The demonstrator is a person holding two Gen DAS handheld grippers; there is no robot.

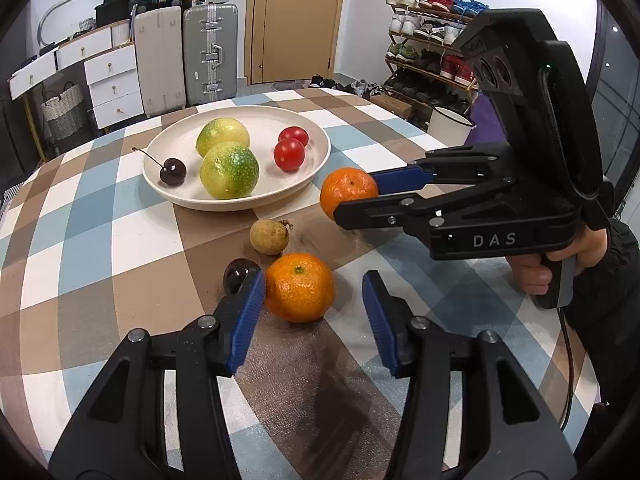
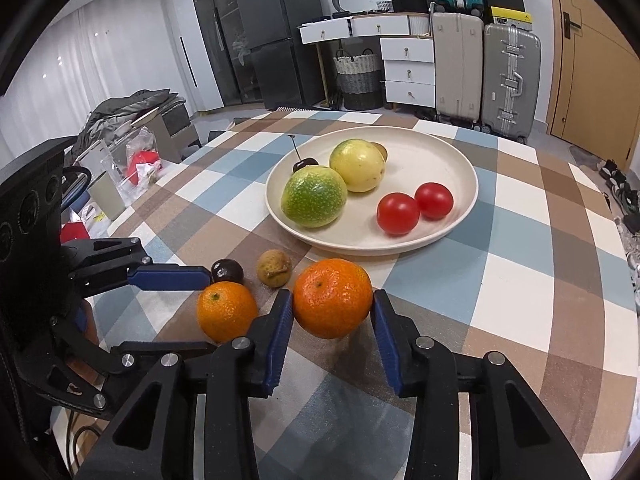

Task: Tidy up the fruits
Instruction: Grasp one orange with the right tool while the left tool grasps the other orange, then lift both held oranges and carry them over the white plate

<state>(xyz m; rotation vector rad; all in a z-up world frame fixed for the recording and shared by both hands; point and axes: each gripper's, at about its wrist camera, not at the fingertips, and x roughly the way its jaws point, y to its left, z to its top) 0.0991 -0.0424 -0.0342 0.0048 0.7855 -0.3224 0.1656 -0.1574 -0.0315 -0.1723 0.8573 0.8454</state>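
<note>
My right gripper (image 2: 332, 300) is shut on a tangerine (image 2: 332, 298), both blue pads against its sides, just in front of the white plate (image 2: 460, 224). A second tangerine (image 1: 300, 286) rests on the checked cloth between the fingers of my left gripper (image 1: 314, 280), which is open: the left pad is at its skin and the right pad stands apart. A dark cherry (image 1: 240, 274) lies beside the left fingertip and a longan (image 1: 269, 237) just beyond. The plate (image 1: 236, 202) holds two green-yellow fruits, two cherry tomatoes and a stemmed cherry (image 1: 173, 171).
The round table's checked cloth (image 2: 520, 280) runs bare to the right of the plate. A person's hand (image 1: 532, 276) holds the right gripper's handle. Bags and clutter (image 2: 136, 160) sit beyond the table's left edge; a white pot (image 1: 450, 122), shoe rack and suitcases stand behind.
</note>
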